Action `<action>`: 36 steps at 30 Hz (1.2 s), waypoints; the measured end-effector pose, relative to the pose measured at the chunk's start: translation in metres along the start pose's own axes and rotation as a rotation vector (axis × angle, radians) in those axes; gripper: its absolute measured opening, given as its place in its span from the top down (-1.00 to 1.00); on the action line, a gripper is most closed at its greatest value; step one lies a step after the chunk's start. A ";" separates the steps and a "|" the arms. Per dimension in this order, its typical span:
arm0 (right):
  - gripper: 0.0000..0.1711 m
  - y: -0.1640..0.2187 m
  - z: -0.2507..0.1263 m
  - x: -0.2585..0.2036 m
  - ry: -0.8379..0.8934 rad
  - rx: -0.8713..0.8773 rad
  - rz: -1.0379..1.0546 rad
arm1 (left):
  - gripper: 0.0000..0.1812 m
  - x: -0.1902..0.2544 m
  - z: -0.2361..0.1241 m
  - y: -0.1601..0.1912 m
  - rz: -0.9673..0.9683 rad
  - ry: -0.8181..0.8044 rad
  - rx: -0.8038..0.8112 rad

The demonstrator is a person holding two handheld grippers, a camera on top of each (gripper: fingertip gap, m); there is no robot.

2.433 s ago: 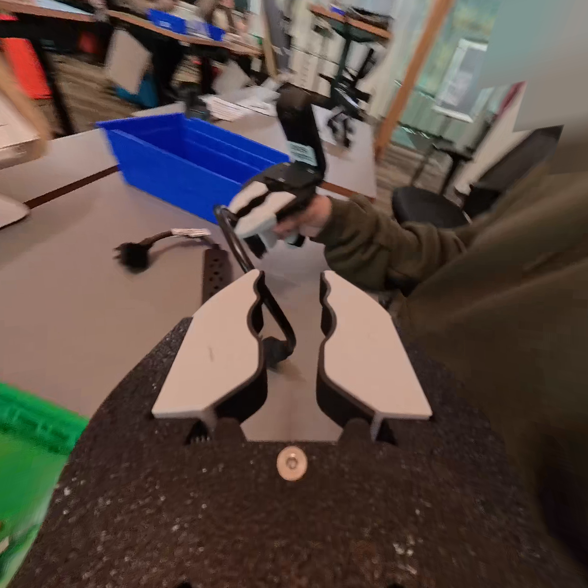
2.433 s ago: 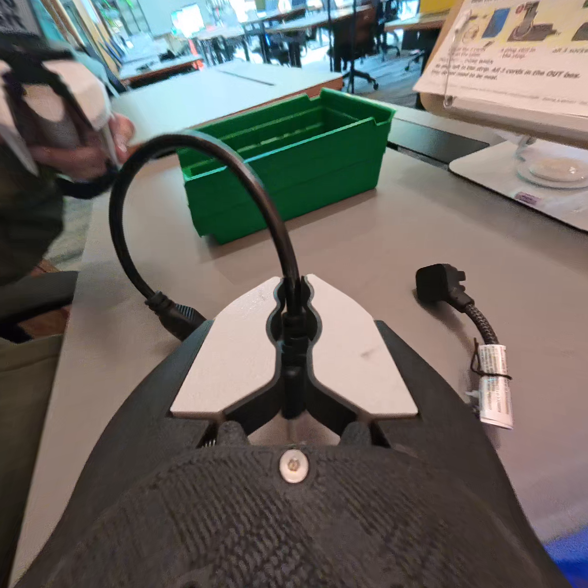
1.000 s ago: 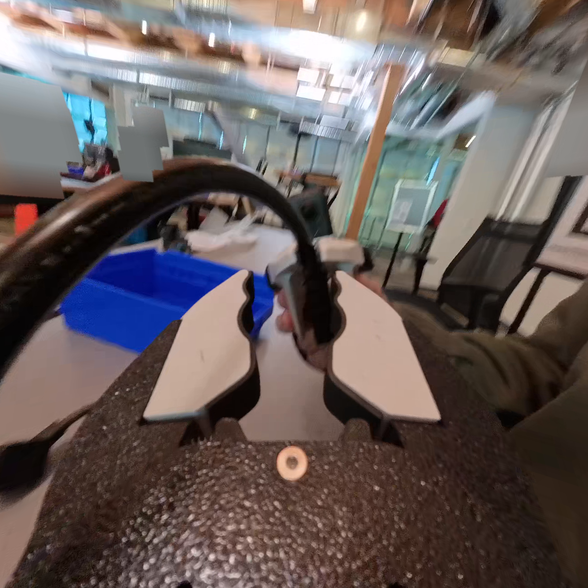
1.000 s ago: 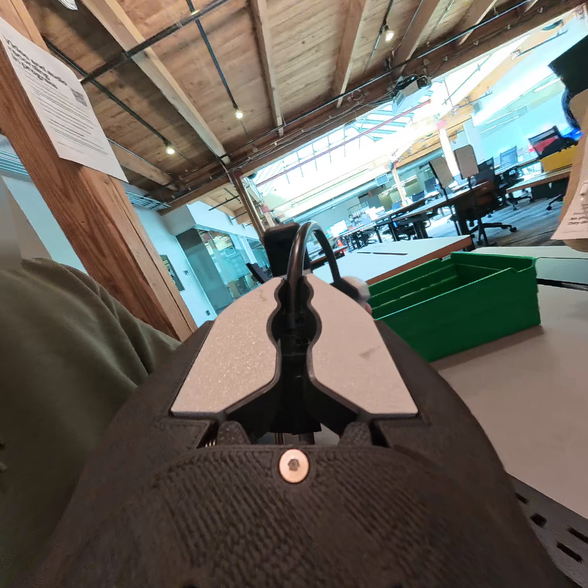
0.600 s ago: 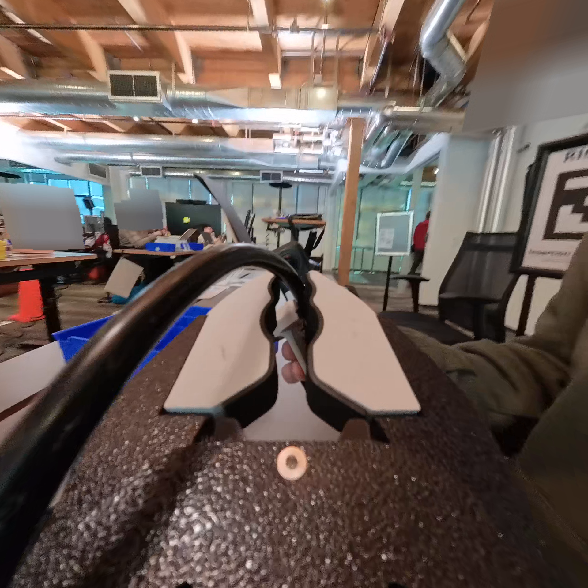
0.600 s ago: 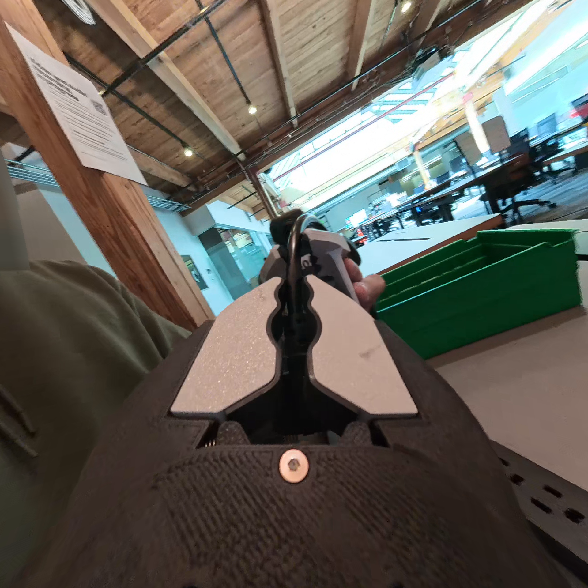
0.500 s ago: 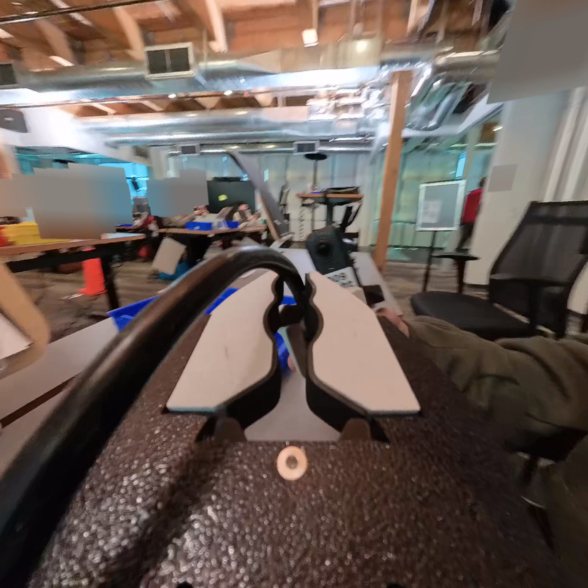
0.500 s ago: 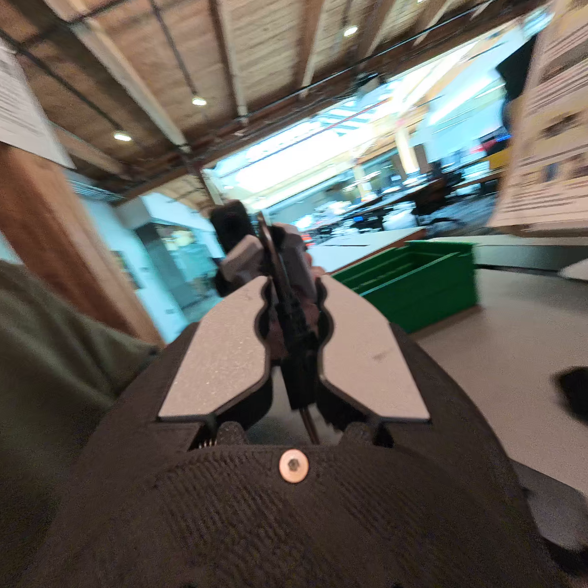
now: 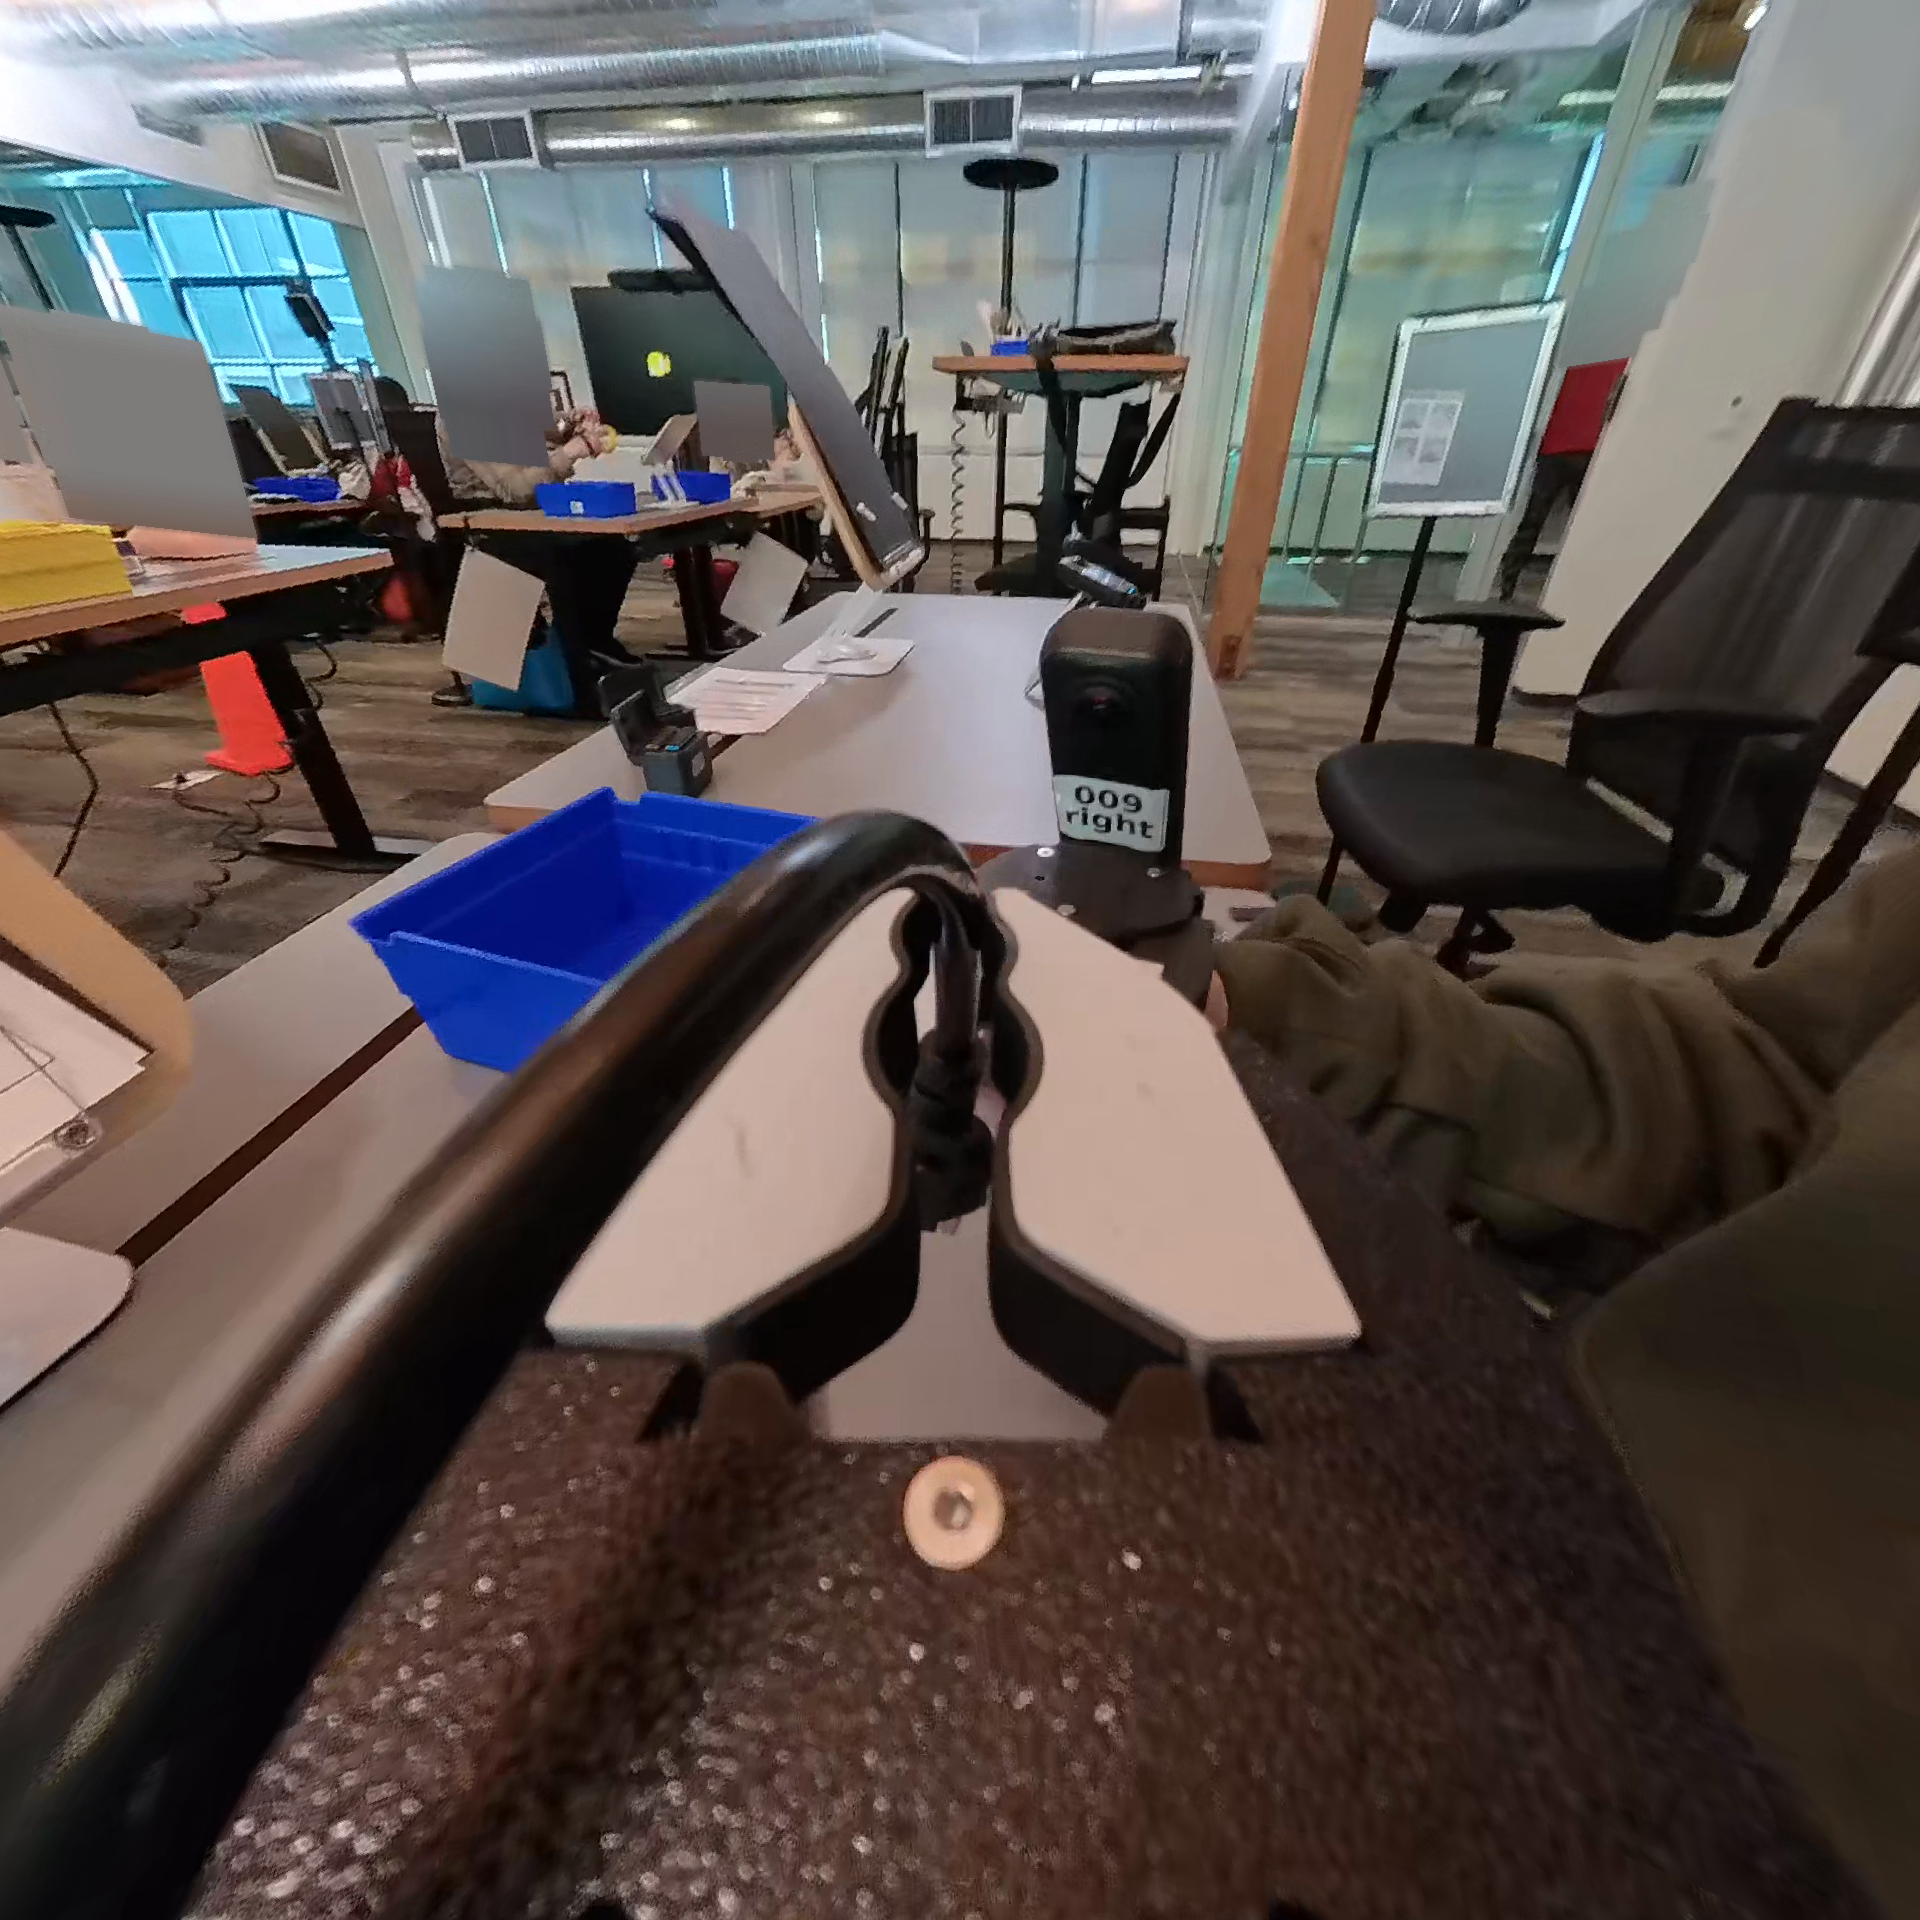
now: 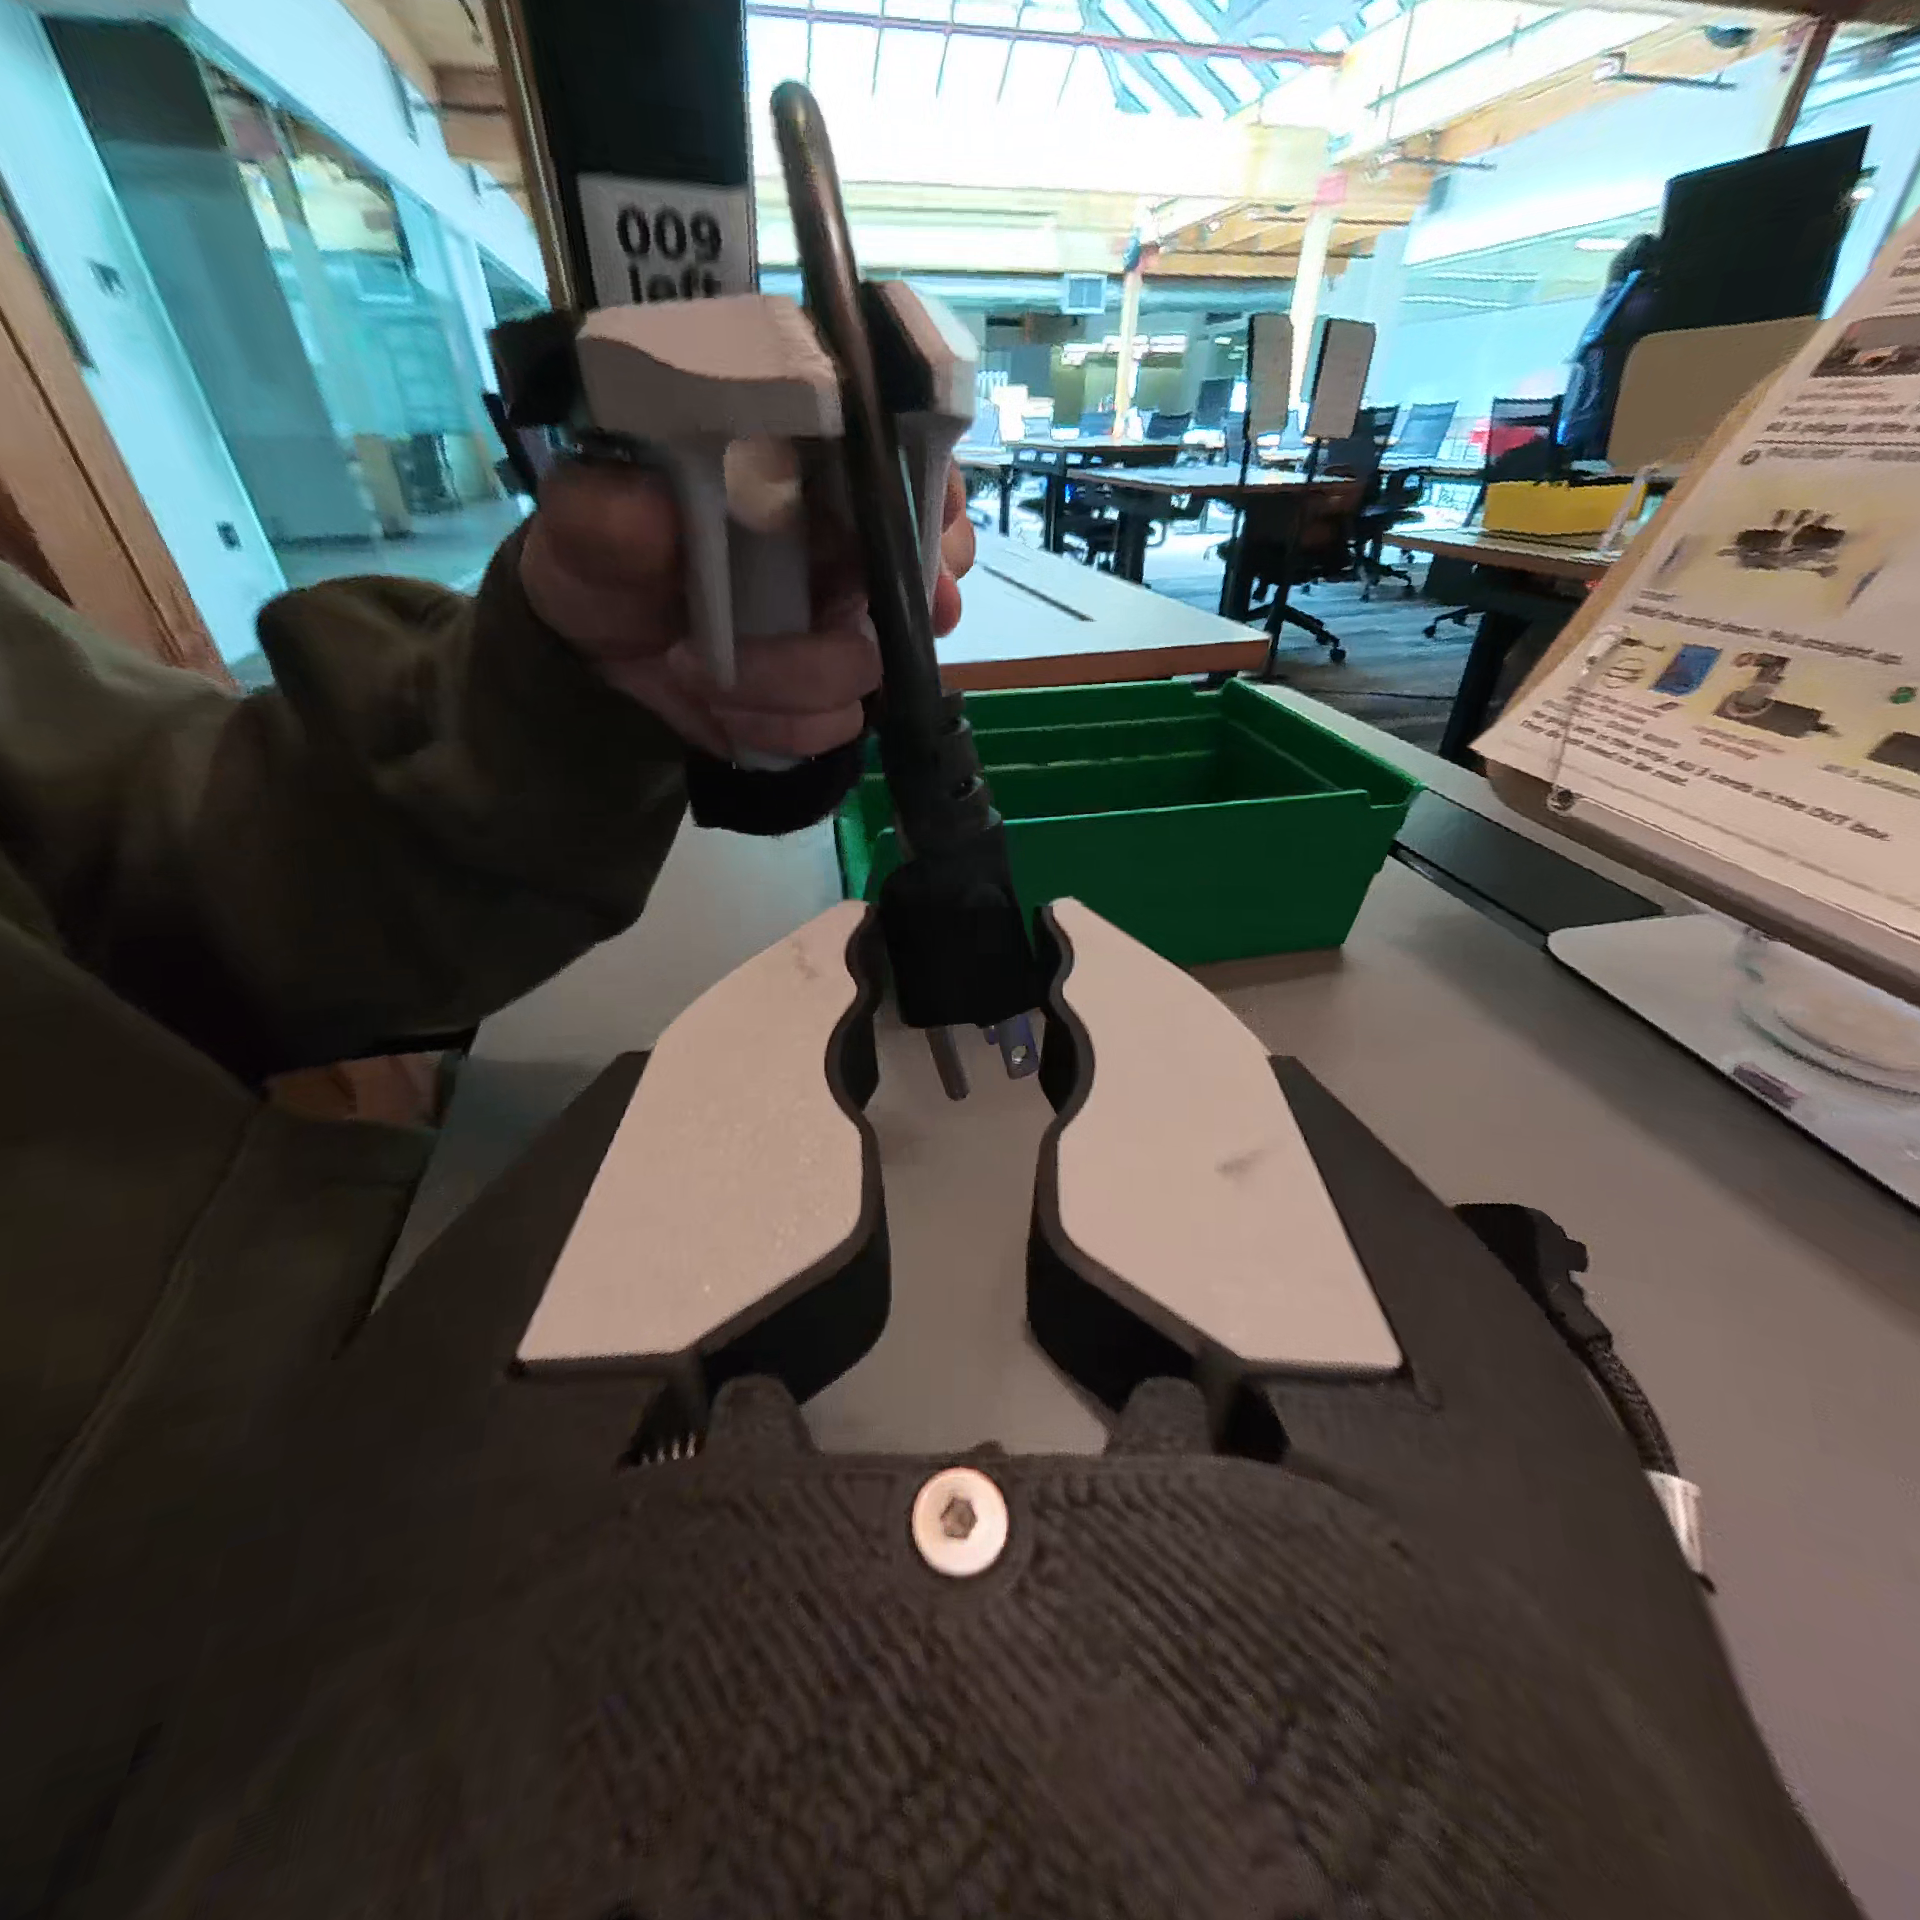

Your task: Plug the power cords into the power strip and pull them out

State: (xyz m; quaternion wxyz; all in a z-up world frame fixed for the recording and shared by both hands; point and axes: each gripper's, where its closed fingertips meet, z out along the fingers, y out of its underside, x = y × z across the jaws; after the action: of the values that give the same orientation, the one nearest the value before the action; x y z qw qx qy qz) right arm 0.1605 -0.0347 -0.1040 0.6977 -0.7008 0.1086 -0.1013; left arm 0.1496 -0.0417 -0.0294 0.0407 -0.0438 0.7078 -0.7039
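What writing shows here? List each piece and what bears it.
I quote no writing; these bear it.
White sticker on black camera, left wrist view: legible.
Second sticker, right wrist view: legible.
Instruction sheet: mostly blurred.
Framed notice: too small.

Two wrist views face each other closely over the table [image 9: 312,1164] — both share the black cord [image 10: 904,665].

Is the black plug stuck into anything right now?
No. The black plug hangs free in the air with its metal prongs bare, between the right gripper's open fingers. The left gripper pinches its cord.
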 end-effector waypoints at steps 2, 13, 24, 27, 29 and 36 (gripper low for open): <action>0.70 0.003 0.004 -0.009 -0.071 -0.037 0.007 | 0.91 0.002 -0.001 0.002 0.021 0.003 -0.025; 0.74 -0.049 -0.022 -0.054 -0.679 0.328 0.263 | 0.52 0.048 0.000 0.013 0.345 0.243 -0.126; 0.43 -0.044 -0.021 0.007 -0.029 0.367 -0.004 | 0.84 -0.016 0.007 0.016 0.129 -0.079 -0.131; 0.33 -0.042 -0.019 0.015 0.240 0.231 -0.312 | 0.83 -0.026 0.008 0.014 0.008 -0.189 -0.166; 0.26 -0.040 -0.009 0.014 0.290 0.139 -0.410 | 0.83 -0.022 0.014 0.017 -0.064 -0.173 -0.200; 0.67 -0.029 0.006 0.013 0.286 -0.010 -0.461 | 0.82 -0.021 0.016 0.013 -0.166 -0.186 -0.175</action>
State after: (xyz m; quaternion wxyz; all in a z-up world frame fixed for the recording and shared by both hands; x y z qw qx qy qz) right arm 0.1745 -0.0330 -0.0747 0.6304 -0.6890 0.0441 -0.3550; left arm 0.1719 -0.0553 -0.0428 0.0436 -0.1707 0.7536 -0.6333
